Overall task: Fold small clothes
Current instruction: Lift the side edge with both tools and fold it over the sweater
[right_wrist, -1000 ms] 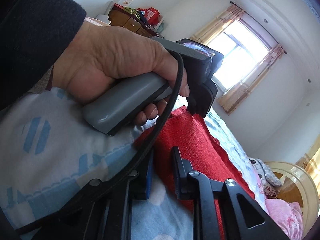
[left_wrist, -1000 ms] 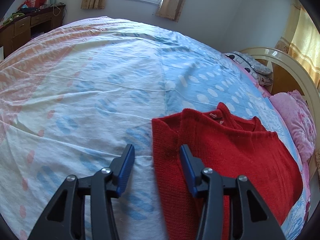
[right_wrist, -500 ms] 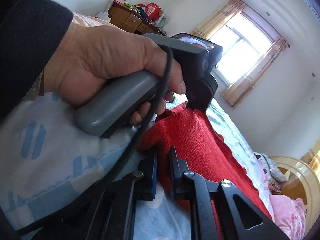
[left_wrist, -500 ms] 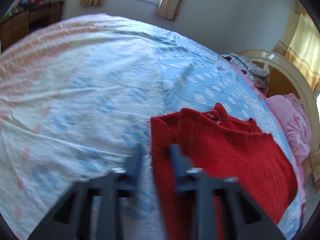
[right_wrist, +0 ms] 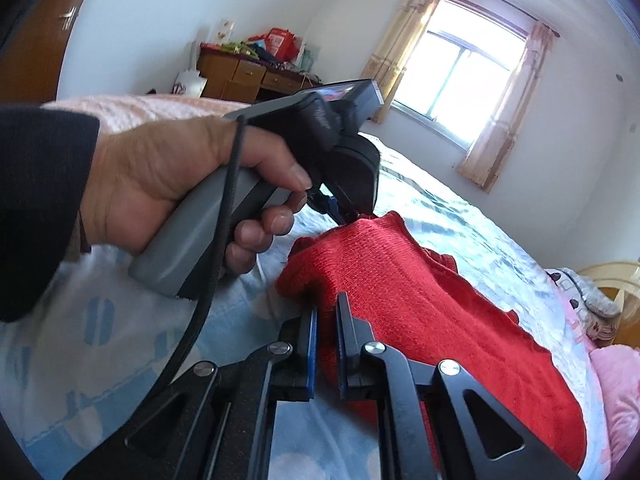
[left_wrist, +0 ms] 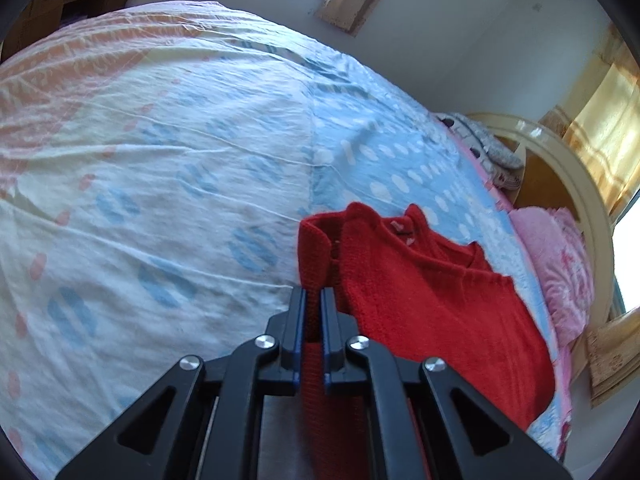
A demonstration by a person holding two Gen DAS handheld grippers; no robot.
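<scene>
Red knitted sweater [left_wrist: 432,312] spread on the bed [left_wrist: 180,168]; its near edge is pinched in the closed jaws of the left gripper [left_wrist: 313,300] and the right gripper [right_wrist: 325,312], the left having just been closing.

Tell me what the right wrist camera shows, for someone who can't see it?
The right gripper is shut on the edge of a red sweater lying on a blue patterned bedsheet. Beyond it, a hand holds the left gripper, also pinching the sweater.
</scene>
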